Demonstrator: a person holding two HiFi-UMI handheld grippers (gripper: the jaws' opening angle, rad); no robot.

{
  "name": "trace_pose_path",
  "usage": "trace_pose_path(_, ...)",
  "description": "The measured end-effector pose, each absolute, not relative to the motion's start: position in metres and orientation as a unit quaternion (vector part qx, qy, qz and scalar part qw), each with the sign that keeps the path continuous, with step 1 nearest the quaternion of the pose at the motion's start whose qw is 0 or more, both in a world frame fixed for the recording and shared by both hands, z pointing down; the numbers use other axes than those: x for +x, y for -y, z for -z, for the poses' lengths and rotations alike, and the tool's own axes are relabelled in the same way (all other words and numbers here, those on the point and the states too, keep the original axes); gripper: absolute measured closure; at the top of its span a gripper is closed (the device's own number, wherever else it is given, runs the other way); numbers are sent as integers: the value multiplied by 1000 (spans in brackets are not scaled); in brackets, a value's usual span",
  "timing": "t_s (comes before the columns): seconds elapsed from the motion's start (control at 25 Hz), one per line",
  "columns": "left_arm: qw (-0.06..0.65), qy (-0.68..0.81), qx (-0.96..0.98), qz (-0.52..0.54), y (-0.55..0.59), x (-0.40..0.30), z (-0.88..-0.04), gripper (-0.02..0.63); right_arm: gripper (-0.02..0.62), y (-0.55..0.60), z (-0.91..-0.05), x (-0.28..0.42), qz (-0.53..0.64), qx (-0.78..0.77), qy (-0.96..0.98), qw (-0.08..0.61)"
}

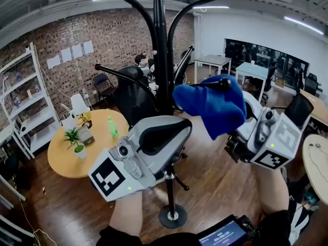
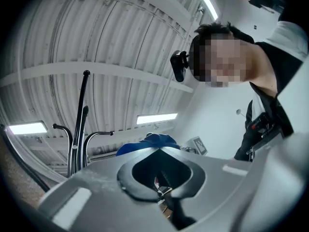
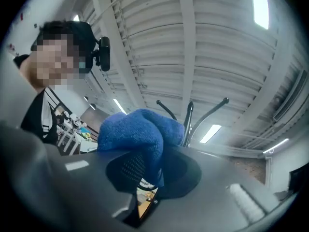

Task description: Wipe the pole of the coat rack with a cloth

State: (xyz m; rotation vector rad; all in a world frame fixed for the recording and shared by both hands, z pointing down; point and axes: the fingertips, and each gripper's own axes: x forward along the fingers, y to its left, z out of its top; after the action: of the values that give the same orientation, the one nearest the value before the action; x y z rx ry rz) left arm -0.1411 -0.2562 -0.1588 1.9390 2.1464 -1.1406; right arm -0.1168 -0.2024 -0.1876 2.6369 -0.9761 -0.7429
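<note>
head view: right hand-held gripper (image 1: 243, 129) clenched on blue cloth (image 1: 212, 104), just beside coat rack pole (image 1: 162, 60) | left gripper view: left hand-held gripper (image 2: 159, 150) closed, empty | right gripper view: cloth bunched between jaws; looks soft, light, limp, so grip a thick fold

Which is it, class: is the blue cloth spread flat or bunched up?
Bunched up: the blue cloth forms a rounded wad with folds, pinched by the right gripper.
</note>
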Motion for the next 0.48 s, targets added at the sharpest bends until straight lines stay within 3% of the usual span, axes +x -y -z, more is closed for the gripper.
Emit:
trace_pose_path(0.32,-29,-621,698,355,210,-117,151,603,545,192,162,-39,175,886,419,97)
trace_pose_path(0.48,-32,-608,716,342,211,-111,149,603,545,212,145,-12,129,886,443,40)
